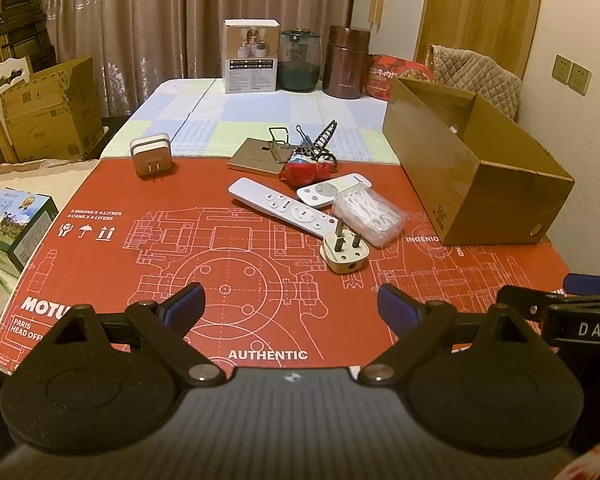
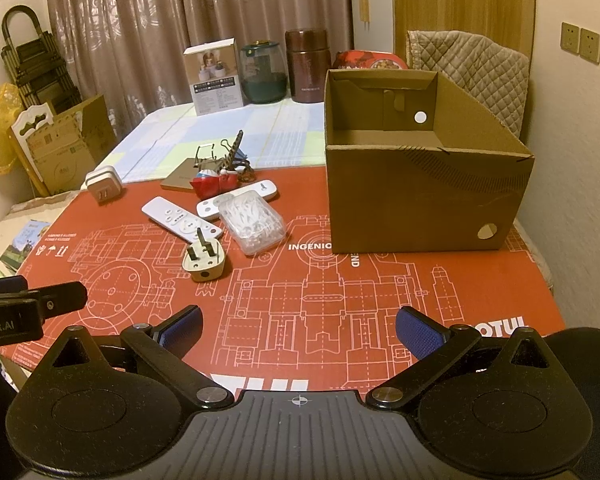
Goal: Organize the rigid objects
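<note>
A pile of small objects lies mid-table on the red printed board (image 1: 228,280): a long white remote (image 1: 282,206) (image 2: 180,220), a shorter white remote (image 1: 334,189) (image 2: 240,196), a beige three-pin plug (image 1: 346,254) (image 2: 202,260), a clear bag of white pieces (image 1: 368,212) (image 2: 252,220), a red toy (image 1: 306,172) (image 2: 212,186), binder clips (image 1: 284,142), a flat tan box (image 1: 254,156) and a white charger (image 1: 150,154) (image 2: 102,186). An open, empty cardboard box (image 1: 472,168) (image 2: 424,196) stands at the right. My left gripper (image 1: 290,304) and right gripper (image 2: 298,326) are open and empty, near the front edge.
At the table's far edge stand a white product box (image 1: 252,56), a dark glass jar (image 1: 300,60), a brown canister (image 1: 348,62) and a red noodle bowl (image 1: 400,74). Cardboard boxes (image 1: 48,112) stand at the left. A quilted chair back (image 2: 468,68) is behind the box.
</note>
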Available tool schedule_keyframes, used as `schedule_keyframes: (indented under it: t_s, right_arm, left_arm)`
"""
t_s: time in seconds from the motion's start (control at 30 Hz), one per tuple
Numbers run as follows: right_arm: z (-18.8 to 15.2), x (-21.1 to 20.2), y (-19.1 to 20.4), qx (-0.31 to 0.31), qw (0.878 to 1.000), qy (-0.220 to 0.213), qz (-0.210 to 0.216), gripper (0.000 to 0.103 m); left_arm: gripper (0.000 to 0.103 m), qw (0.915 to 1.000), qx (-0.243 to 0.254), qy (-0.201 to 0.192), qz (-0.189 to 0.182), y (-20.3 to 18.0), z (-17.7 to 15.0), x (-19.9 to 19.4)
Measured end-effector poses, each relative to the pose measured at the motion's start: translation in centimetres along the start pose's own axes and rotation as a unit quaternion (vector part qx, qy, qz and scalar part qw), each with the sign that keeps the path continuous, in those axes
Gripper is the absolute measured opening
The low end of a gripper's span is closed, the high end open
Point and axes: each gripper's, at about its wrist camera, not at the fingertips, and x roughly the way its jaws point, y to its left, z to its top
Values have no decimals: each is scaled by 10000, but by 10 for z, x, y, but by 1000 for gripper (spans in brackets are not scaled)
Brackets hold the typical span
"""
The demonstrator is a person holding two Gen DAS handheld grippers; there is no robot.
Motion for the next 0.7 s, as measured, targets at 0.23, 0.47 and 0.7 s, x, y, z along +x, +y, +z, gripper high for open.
schedule_keyframes:
  t_s: [0.23,0.47,0.7]
  right_arm:
    - [0,1,-1,13,10000,-17,1,100]
    - [4,8,-2,60,10000,-59,15,100]
    - [13,34,-3,84,9999,35,87,100]
  left_arm:
    - [91,9999,125,8,2,-3,0,2]
    - [90,9998,208,28,43,-4,6,16]
    - [89,9997,198,106,70,-5,10,39]
